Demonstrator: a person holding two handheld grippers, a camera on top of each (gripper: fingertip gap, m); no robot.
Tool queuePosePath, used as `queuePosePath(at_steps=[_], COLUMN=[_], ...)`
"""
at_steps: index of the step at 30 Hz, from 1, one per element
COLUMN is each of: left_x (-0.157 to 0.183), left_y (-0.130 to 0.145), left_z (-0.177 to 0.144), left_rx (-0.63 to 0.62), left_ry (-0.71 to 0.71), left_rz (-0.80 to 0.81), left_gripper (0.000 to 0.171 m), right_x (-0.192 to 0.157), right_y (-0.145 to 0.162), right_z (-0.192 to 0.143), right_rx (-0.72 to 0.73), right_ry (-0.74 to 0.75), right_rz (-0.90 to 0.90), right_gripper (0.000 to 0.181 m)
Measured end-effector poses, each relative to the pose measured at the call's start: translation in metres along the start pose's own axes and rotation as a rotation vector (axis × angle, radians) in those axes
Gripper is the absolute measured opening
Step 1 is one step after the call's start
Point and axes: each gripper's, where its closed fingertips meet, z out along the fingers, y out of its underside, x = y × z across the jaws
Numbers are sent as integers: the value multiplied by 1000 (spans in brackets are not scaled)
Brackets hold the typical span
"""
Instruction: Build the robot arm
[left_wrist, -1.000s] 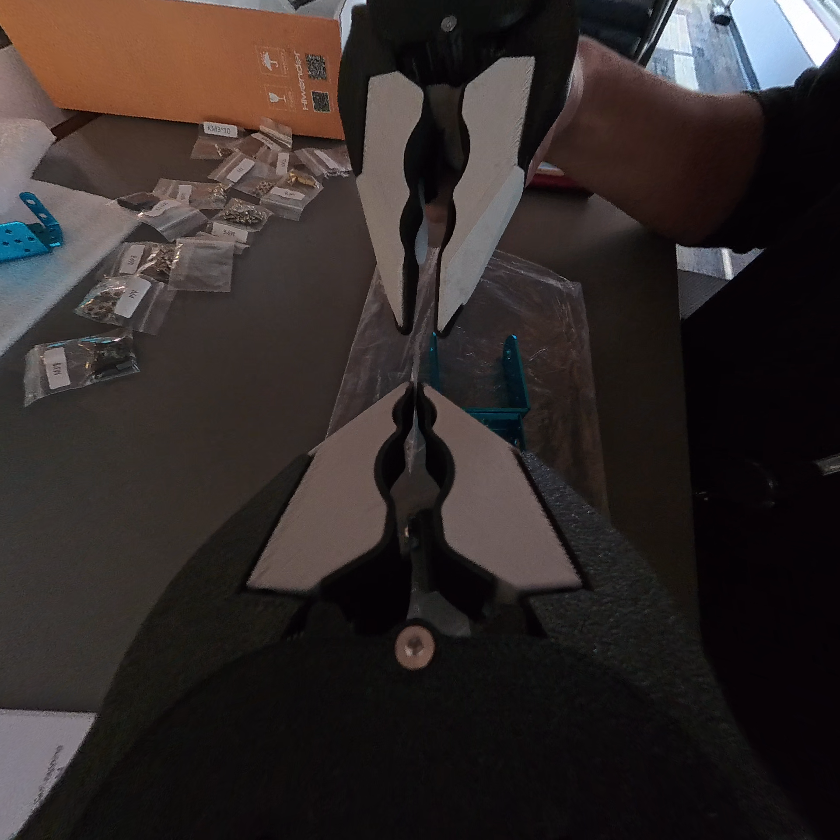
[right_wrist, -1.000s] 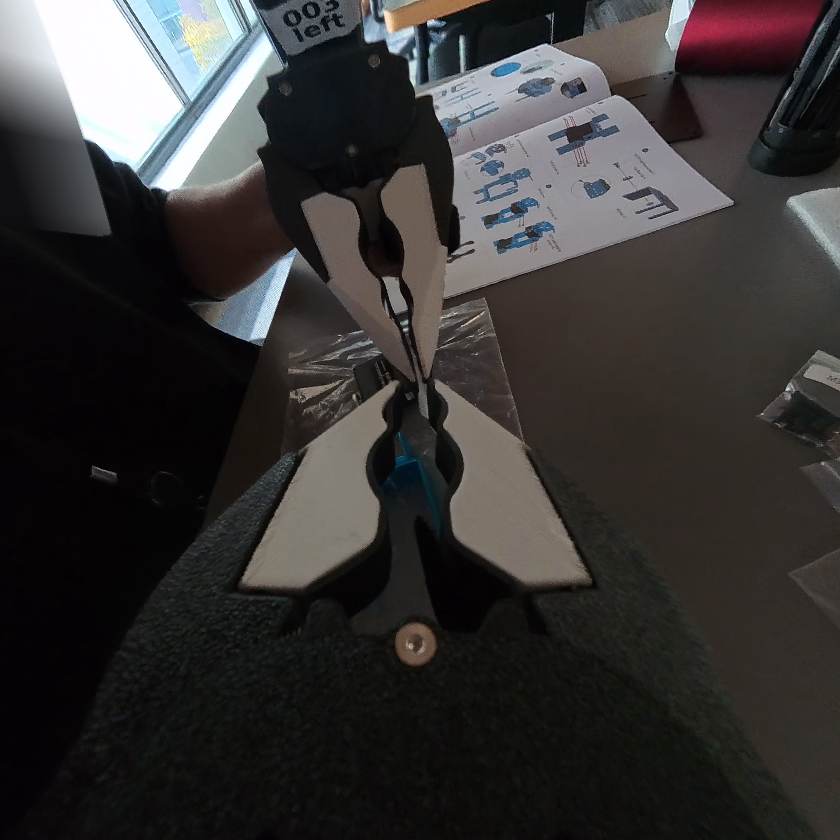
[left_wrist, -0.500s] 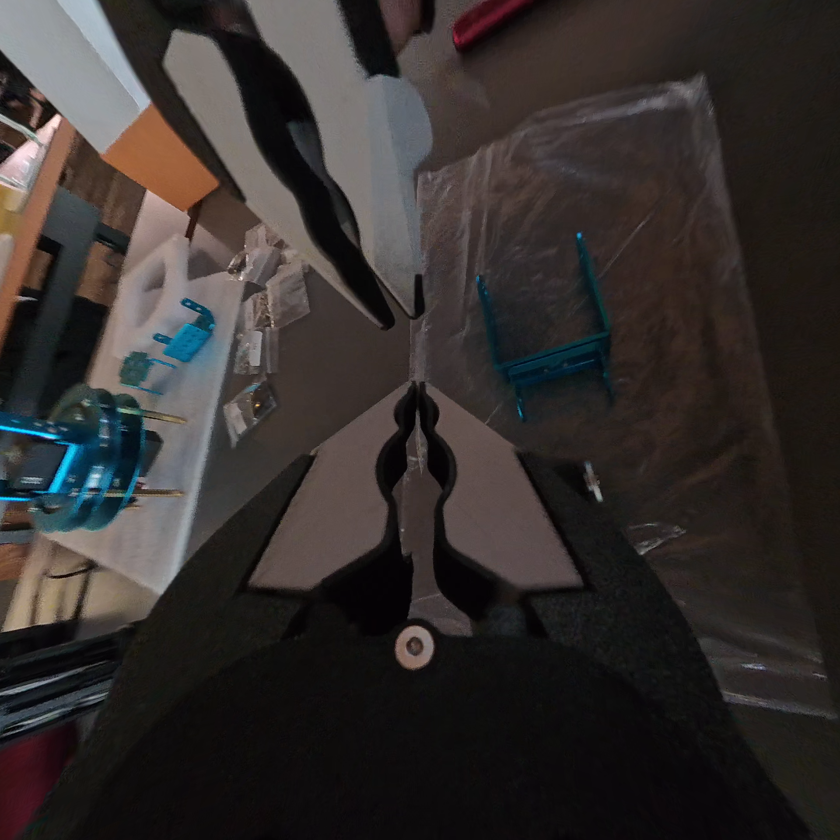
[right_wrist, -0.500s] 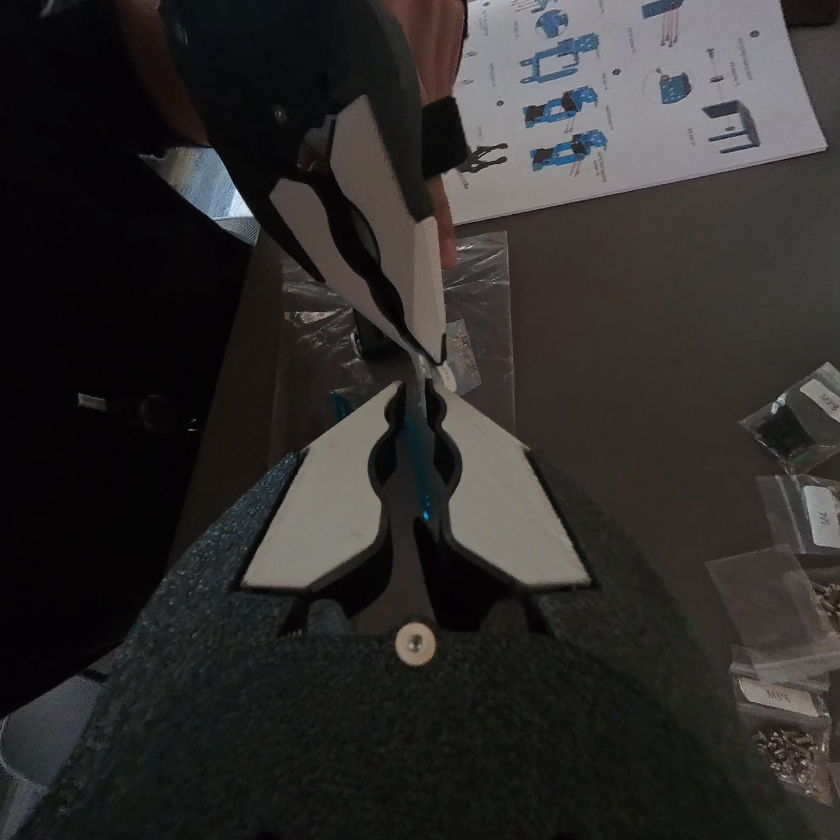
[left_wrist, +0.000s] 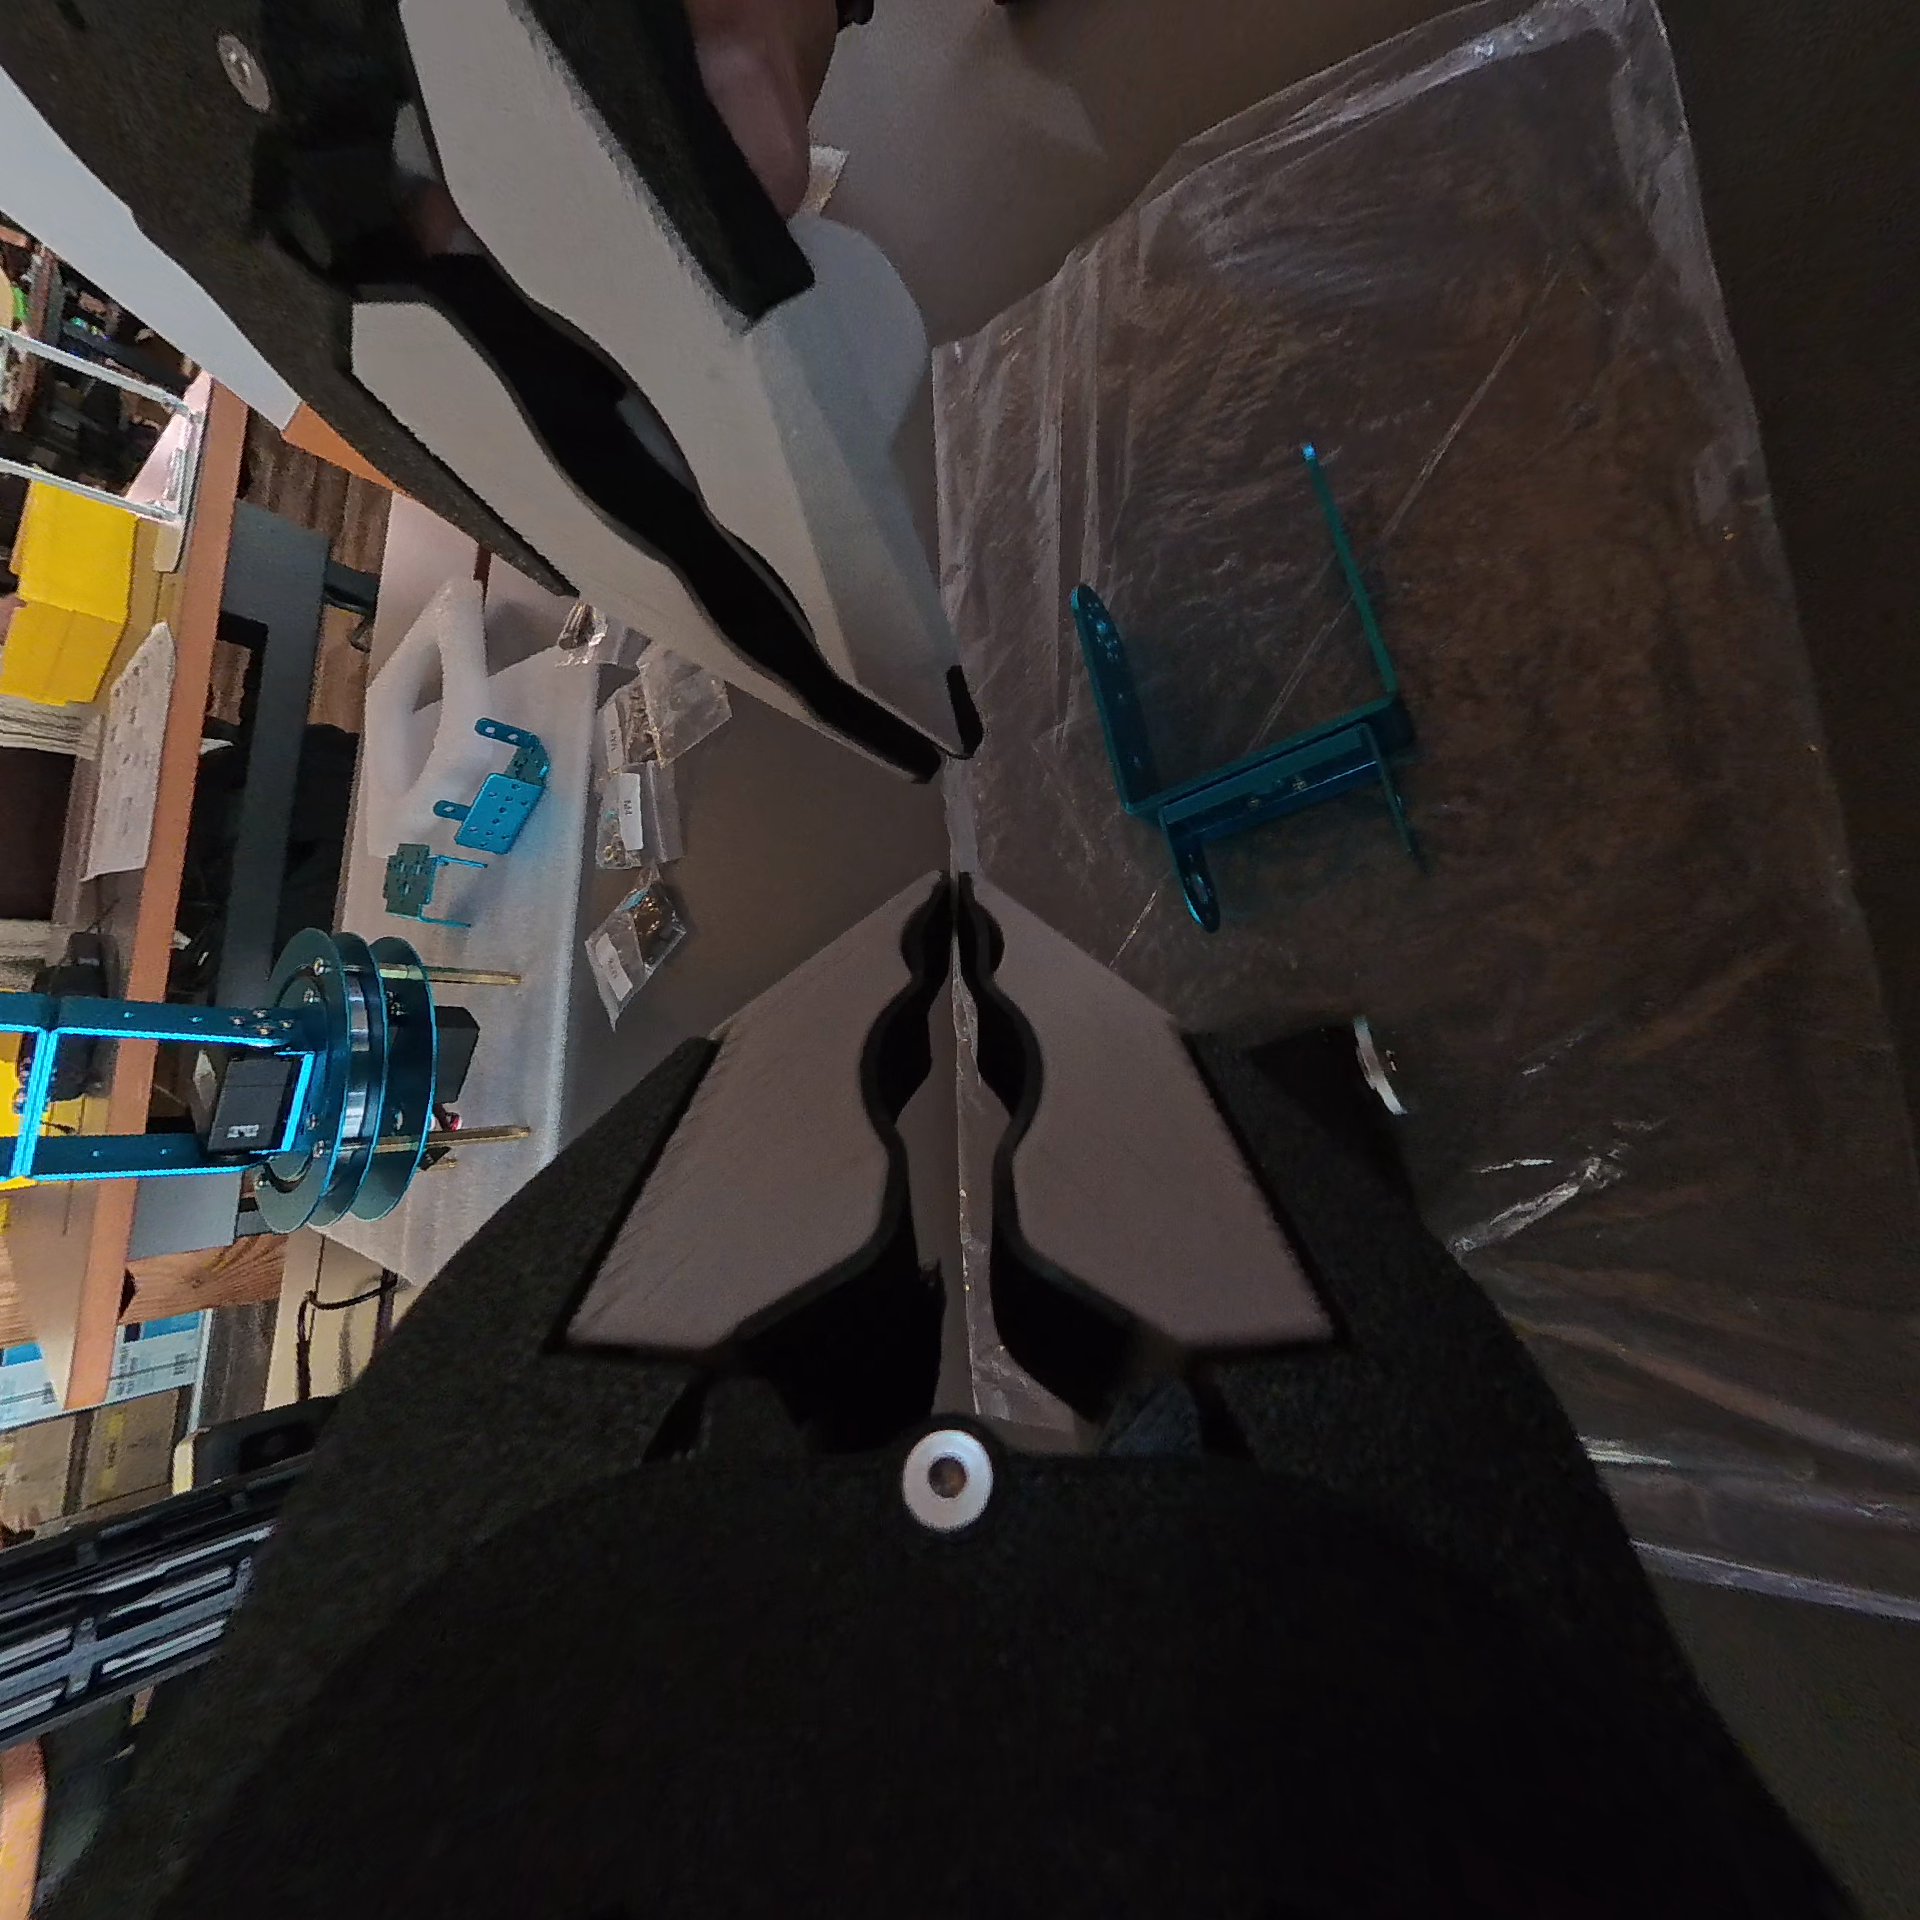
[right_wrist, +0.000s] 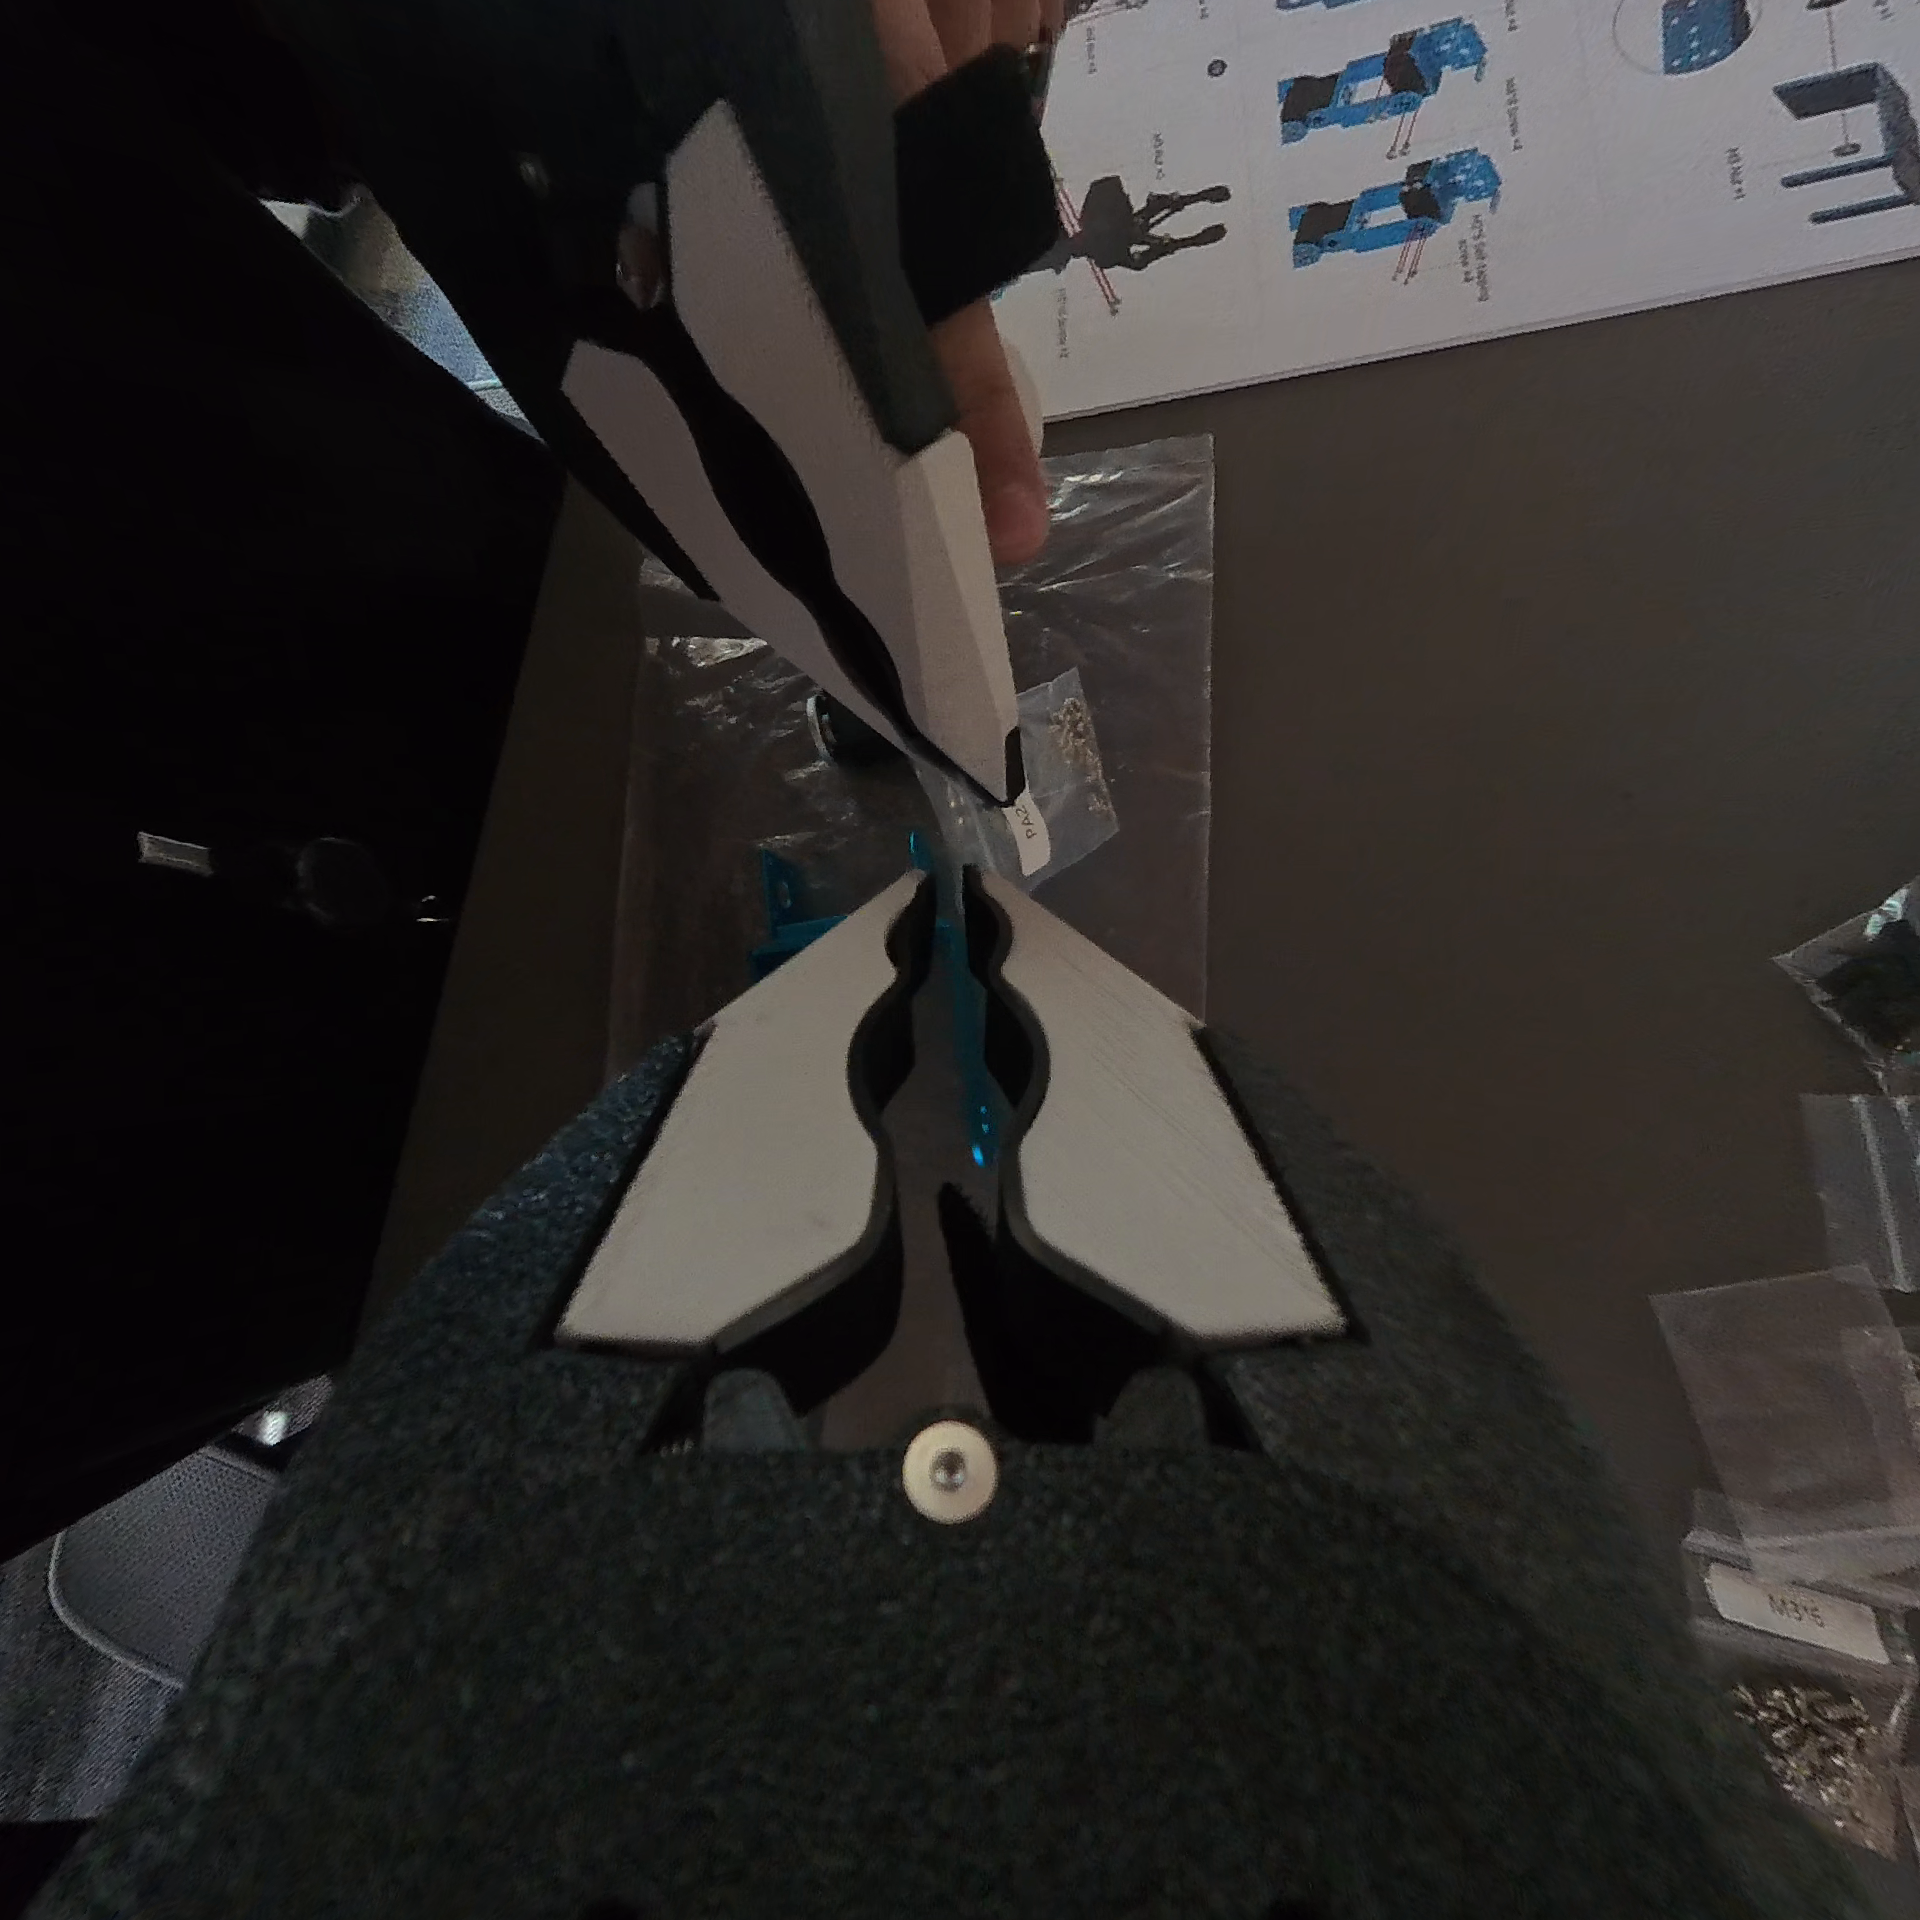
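Observation:
A clear plastic bag (left_wrist: 1455, 416) holds a blue metal bracket (left_wrist: 1262, 774) and a small round part (left_wrist: 1377, 1075). My left gripper (left_wrist: 954, 883) is shut on the bag's edge. My right gripper (left_wrist: 951, 743) comes in from the upper left and is shut on the same edge just beyond it, tips almost touching. In the right wrist view my right gripper (right_wrist: 945, 878) pinches the bag (right_wrist: 1143, 582) and the left gripper (right_wrist: 997, 795) meets it from above. The bracket (right_wrist: 971, 1039) shows between the right fingers. A small labelled packet (right_wrist: 1060, 769) lies inside the bag.
An open instruction booklet (right_wrist: 1455, 156) lies on the dark table (right_wrist: 1507, 727) beyond the bag. Several small screw packets (right_wrist: 1849, 1351) lie at the right. Blue plates on white foam (left_wrist: 499, 790), more packets (left_wrist: 644, 748) and a blue round assembly (left_wrist: 343, 1081) are to the left. Both grippers' tips are close together, under 4 cm apart.
Both grippers stayed shut on the bag's edge and rolled over together. The bag with the bracket now spreads out to the right in the left wrist view.

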Motion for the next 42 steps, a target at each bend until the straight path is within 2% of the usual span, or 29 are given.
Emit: queuePosePath(at_steps=[14, 42], left_x=[6, 11], left_y=[-4, -2], left_z=[3, 7], left_rx=[10, -26], left_ry=[-11, -6], left_rz=[109, 173], left_gripper=[0, 0], right_x=[-4, -5], right_y=[8, 11], right_z=[6, 8], right_rx=[-23, -7], right_ry=[-67, -124], right_rz=[15, 36], right_gripper=[4, 0])
